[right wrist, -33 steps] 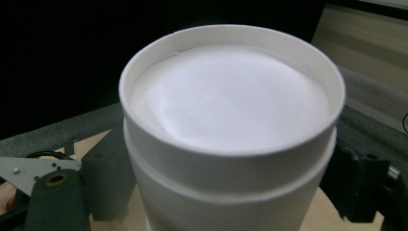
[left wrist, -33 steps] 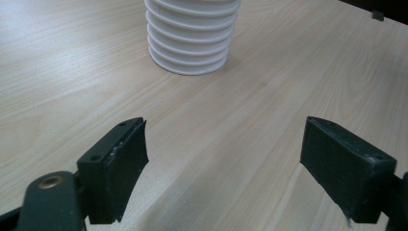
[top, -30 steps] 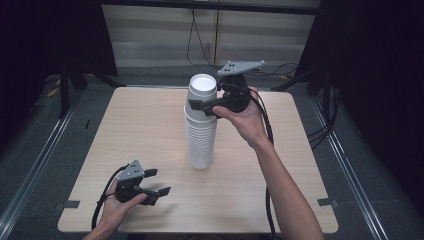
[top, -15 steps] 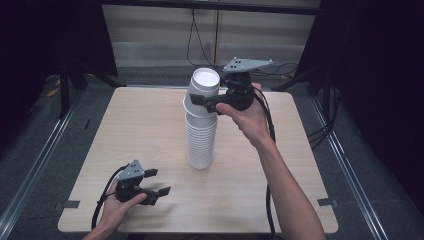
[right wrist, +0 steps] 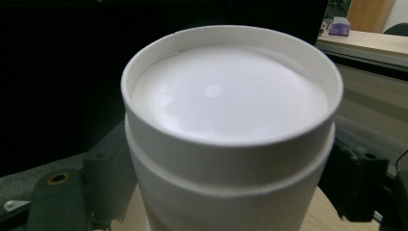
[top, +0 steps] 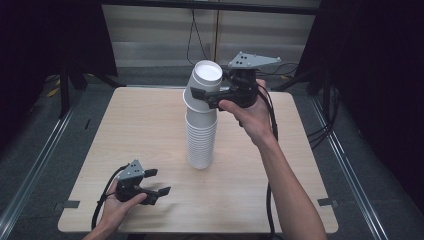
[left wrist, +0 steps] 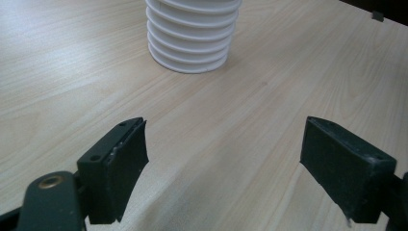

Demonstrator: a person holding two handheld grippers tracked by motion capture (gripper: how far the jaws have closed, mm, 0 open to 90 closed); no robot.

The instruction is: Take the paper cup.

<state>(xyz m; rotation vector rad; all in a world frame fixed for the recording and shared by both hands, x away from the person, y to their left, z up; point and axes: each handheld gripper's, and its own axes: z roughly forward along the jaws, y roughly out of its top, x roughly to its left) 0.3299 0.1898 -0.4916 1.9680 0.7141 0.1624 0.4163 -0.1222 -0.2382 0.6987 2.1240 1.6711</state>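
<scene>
Top cups now tilted off the stack, leaning toward 1 o'clock vs. upright before; right gripper clamps them at the sides, upside down, bottom rim facing cam in right gripper view. Stack stands mid table. Left gripper at 7 o'clock from stack, well apart, resting low, jaws wide w/ nothing between.

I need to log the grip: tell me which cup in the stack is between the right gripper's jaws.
The top cup, upside down and tilted off the stack below; the right gripper clamps it.
</scene>
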